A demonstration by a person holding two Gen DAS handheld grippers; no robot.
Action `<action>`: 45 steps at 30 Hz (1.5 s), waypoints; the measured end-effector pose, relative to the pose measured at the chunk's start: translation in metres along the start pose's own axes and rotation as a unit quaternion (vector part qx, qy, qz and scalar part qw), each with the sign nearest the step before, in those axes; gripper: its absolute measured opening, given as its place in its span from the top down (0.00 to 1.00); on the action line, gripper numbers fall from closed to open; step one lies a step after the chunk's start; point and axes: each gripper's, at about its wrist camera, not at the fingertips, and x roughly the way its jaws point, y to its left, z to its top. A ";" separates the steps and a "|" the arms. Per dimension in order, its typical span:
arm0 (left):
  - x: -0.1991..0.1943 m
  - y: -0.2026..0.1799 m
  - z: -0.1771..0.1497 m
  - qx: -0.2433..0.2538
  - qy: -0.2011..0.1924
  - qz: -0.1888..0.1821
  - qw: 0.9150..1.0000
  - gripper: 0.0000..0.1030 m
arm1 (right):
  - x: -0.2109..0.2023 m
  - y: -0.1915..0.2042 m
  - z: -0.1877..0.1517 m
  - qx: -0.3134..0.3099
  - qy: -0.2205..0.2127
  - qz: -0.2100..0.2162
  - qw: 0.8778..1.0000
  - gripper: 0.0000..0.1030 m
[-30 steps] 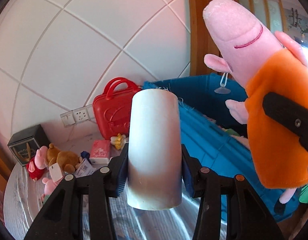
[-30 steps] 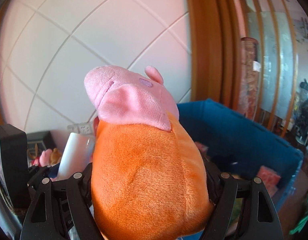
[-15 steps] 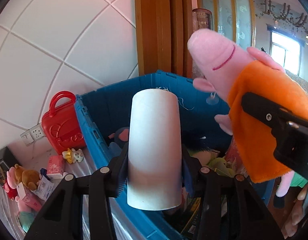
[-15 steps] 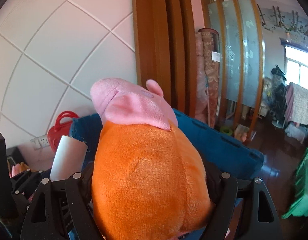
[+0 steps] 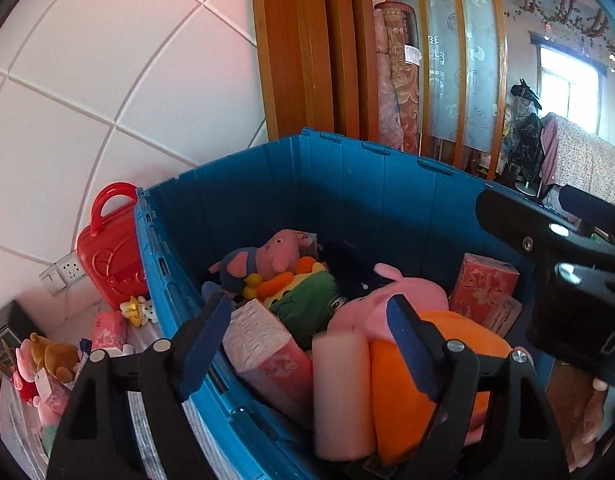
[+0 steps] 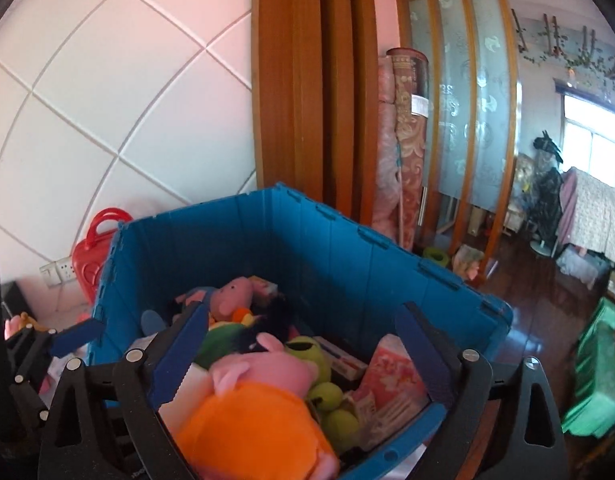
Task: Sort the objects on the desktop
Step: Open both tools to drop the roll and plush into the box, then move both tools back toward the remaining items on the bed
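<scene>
A blue crate (image 5: 347, 176) stands in front of both grippers and also shows in the right wrist view (image 6: 307, 240). My left gripper (image 5: 307, 320) is open above it. The white cylinder (image 5: 341, 392) lies inside below it, blurred. My right gripper (image 6: 303, 348) is open over the crate. The pink pig plush in an orange dress (image 6: 259, 412) lies inside beneath it and shows in the left wrist view (image 5: 419, 340). Other plush toys (image 5: 275, 264), tissue packs (image 5: 267, 344) and tennis balls (image 6: 331, 400) fill the crate.
A red toy case (image 5: 107, 256) stands against the tiled wall left of the crate. Small plush toys (image 5: 47, 356) and a tissue pack (image 5: 107, 328) lie on the table at left. A wooden screen (image 6: 307, 80) stands behind the crate. The right gripper's body (image 5: 567, 280) is at the right.
Both grippers opened over the crate. The white cylinder dropped from the left gripper and the pig plush dropped from the right; both now lie inside the crate.
</scene>
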 end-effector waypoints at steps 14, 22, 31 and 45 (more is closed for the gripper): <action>-0.030 0.038 -0.028 -0.037 0.009 0.014 0.999 0.22 | -0.017 0.026 -0.020 -0.014 0.029 0.024 0.999 0.00; -0.064 0.080 -0.058 -0.062 0.005 0.040 0.997 0.20 | -0.043 0.070 -0.030 -0.036 0.023 0.065 0.997 0.00; -0.095 0.162 -0.107 -0.113 0.030 0.100 0.988 0.20 | -0.064 0.157 -0.047 -0.078 0.024 0.142 0.986 0.00; -0.103 0.295 -0.188 -0.191 0.086 0.166 0.964 0.20 | -0.035 0.298 -0.090 -0.133 0.095 0.233 0.959 0.00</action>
